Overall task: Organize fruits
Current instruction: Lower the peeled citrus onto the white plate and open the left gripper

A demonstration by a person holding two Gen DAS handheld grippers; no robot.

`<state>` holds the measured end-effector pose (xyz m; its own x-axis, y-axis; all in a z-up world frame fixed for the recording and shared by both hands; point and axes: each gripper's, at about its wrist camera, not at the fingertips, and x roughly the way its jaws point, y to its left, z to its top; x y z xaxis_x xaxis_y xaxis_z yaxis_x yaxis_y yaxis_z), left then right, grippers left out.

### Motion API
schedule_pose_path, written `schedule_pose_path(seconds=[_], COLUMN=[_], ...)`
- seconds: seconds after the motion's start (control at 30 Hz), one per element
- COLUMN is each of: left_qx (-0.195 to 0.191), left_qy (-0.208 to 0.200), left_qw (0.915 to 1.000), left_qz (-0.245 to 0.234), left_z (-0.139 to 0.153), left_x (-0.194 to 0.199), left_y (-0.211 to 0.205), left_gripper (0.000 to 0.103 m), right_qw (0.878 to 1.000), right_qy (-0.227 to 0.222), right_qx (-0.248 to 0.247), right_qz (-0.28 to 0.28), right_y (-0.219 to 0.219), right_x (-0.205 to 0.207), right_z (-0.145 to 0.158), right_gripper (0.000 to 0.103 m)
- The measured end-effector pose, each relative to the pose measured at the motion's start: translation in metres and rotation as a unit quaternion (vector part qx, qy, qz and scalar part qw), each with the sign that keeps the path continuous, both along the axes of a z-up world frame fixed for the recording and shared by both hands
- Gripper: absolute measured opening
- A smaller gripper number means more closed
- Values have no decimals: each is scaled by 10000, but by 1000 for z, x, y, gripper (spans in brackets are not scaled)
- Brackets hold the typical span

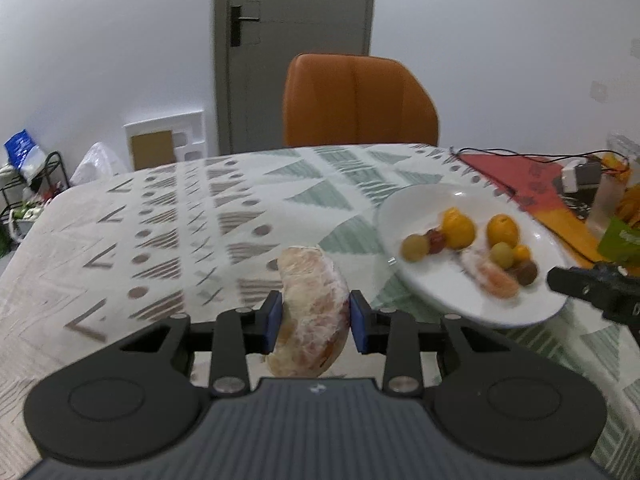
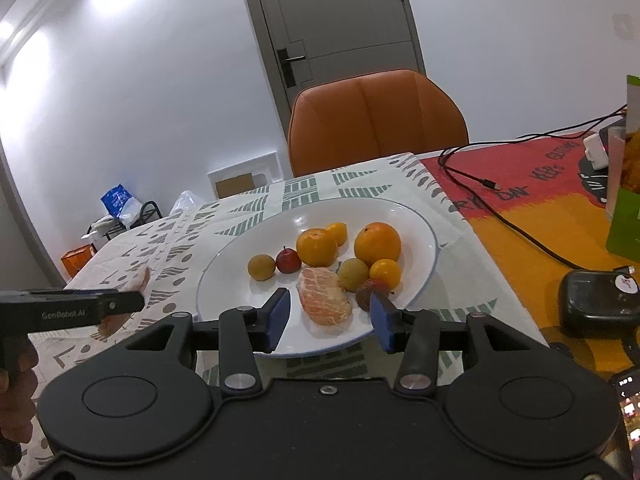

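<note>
One pomelo segment [image 1: 312,312], upright, left-gripped

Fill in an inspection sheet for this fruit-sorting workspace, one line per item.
Surface: patterned tablecloth; red-orange cloth beside it.
Job's things: white plate holds oranges, a small red fruit, a peeled pomelo segment.
Clutter: black case, green box.
Grippers: left gripper shut on second pomelo segment; right gripper open over plate.
Cables: black cable across red-orange cloth.
Surroundings: orange chair, grey door.
</note>
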<state>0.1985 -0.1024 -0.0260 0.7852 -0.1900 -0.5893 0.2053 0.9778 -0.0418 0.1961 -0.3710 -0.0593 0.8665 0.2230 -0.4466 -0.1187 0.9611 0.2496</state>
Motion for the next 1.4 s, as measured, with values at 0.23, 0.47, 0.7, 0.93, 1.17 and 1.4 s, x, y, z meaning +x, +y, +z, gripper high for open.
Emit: schedule_pose_path(seconds=[0.23,0.47,0.7,0.93,1.17,1.4], left_qx=[-28,-66,-83,-49,-30,-50], left_qy=[-76,-140,-266,-506,-348,-328], left_qw=[9997,9990,9973,9956,9985,9993], left_qz=[-233,-418,-673,-784,-427,-193], left_z=[4,9,19,30,28,28], left_x=[3,8,15,10,9,-4], left_y=[-23,-41,-61,-69,-52,-35], left_gripper=[34,34,34,41,63,81], right_qw=[10000,9999,9998,9999,9998,9997], right_qy=[-21,-12,-33,-27,-14,-88], right_qx=[63,90,109,140,198,181], right_qz=[-66,-131,-134,-86,12,137], right_y=[-8,-13,-15,-15,-10,-1], right_x=[-7,-10,-12,-12,-14,-20], right_z=[0,-1,0,-1,-1,6], right_gripper=[45,45,45,45,46,55])
